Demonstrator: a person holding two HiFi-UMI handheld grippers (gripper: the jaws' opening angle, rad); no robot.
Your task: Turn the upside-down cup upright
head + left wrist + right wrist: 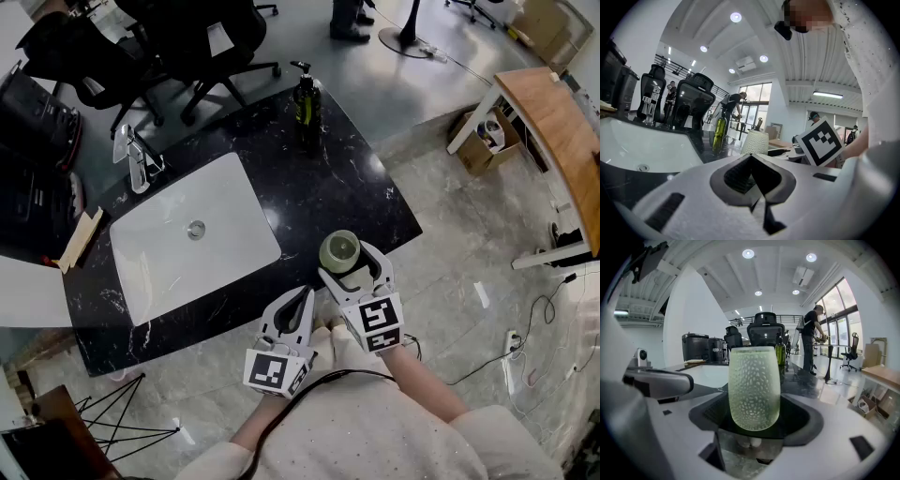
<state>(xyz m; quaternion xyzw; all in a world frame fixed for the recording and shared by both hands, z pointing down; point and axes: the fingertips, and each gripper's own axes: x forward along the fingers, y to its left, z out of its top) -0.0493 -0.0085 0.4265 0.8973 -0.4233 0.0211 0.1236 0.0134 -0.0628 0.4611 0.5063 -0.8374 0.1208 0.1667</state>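
**A:** Head view first. Where is the cup?

**B:** The pale green dimpled glass cup [339, 251] stands at the near edge of the black marble counter [309, 187], just below the frame's centre. It is down and right of the white sink basin [225, 206]. The right claw [352, 265] straddles it. The left claw [302, 302] waits just to the cup's lower left, pinched to a point.

**A:** And the left gripper view?

**B:** Its jaws meet with nothing between them. The cup appears at centre, narrower at the top. I read that as still inverted, though I can't be sure.

**A:** Right gripper view?

**B:** The cup fills the middle, between jaws spread wide. Dark gaps show on either side, so the pads don't seem to press on it yet.

**A:** So which step is this?

**B:** The grasp, I'd judge. Next comes closing gently on the slippery glass and lifting it clear of the edge. Then the wrist rolls half over and sets the cup down farther from the drop.
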